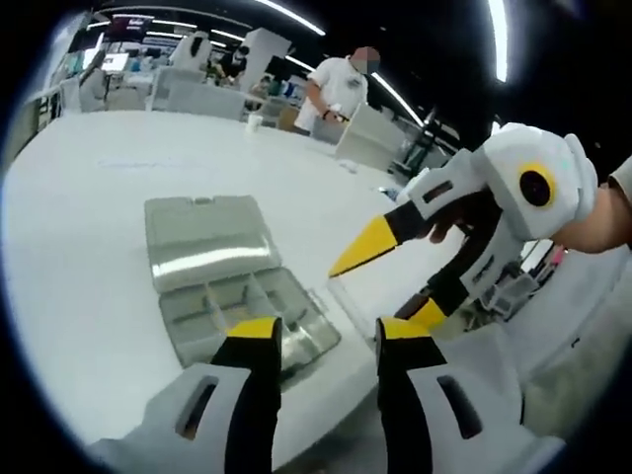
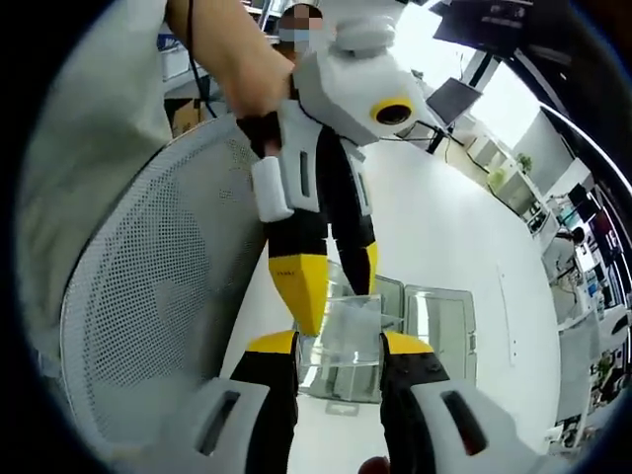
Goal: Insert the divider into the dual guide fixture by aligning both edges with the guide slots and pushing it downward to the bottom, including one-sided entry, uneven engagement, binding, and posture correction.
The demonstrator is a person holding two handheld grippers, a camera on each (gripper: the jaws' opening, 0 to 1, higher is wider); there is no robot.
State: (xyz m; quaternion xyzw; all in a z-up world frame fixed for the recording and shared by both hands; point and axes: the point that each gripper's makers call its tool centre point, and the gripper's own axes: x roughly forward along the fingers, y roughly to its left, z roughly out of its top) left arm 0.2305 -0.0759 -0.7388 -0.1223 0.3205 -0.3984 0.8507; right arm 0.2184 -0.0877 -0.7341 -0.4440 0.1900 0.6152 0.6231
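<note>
Between the right tool's (image 2: 339, 348) yellow-tipped jaws a clear divider (image 2: 348, 341) is pinched, with the left tool (image 1: 318, 329) spread empty over the open compartment case (image 1: 237, 301) on the bench (image 1: 89, 257): I'd level the divider first, seating both edges evenly.

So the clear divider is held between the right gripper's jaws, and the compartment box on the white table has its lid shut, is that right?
Not quite: the lid is open, lying flat beside the compartment box on the white table, as the left gripper view shows. The clear divider is indeed between the right gripper jaws.
</note>
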